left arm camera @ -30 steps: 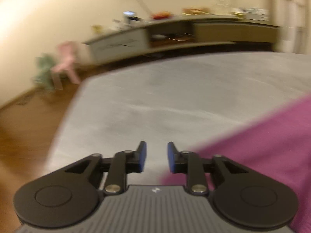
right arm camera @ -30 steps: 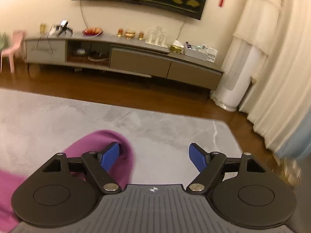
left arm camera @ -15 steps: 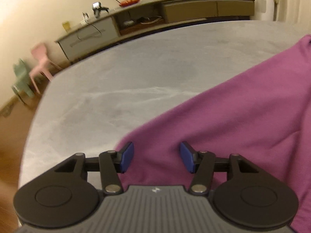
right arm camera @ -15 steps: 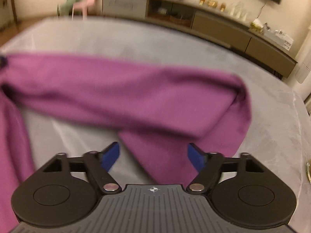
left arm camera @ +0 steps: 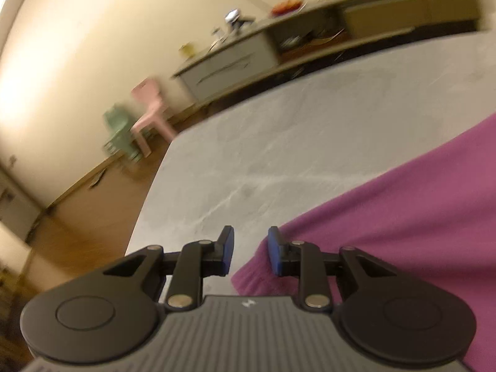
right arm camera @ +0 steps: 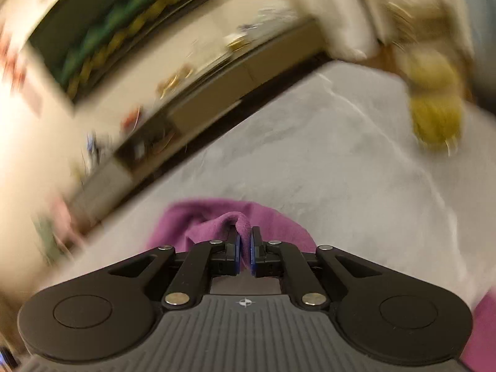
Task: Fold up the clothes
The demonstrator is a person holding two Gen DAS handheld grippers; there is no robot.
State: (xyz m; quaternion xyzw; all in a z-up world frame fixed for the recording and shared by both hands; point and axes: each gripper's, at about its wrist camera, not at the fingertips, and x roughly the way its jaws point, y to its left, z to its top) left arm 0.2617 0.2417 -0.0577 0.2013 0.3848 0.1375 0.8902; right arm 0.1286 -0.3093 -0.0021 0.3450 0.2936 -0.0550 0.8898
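Note:
A purple garment (left arm camera: 387,217) lies spread on the grey marbled table (left arm camera: 279,142), filling the right side of the left wrist view. My left gripper (left arm camera: 249,249) hovers open over the garment's near corner, its blue pads apart with nothing between them. In the right wrist view my right gripper (right arm camera: 244,249) is shut on a pinched fold of the purple garment (right arm camera: 229,220), lifted a little above the table (right arm camera: 325,161). The view is blurred by motion.
A long low cabinet (left arm camera: 279,52) with small items stands along the far wall. Pink and green child chairs (left arm camera: 136,121) sit on the wooden floor past the table's left edge. A blurred yellow object (right arm camera: 434,108) shows at the table's right end.
My right gripper has closed on a fold of the garment and swung, tilting its view. My left gripper narrowed a little and shifted left toward the garment's corner.

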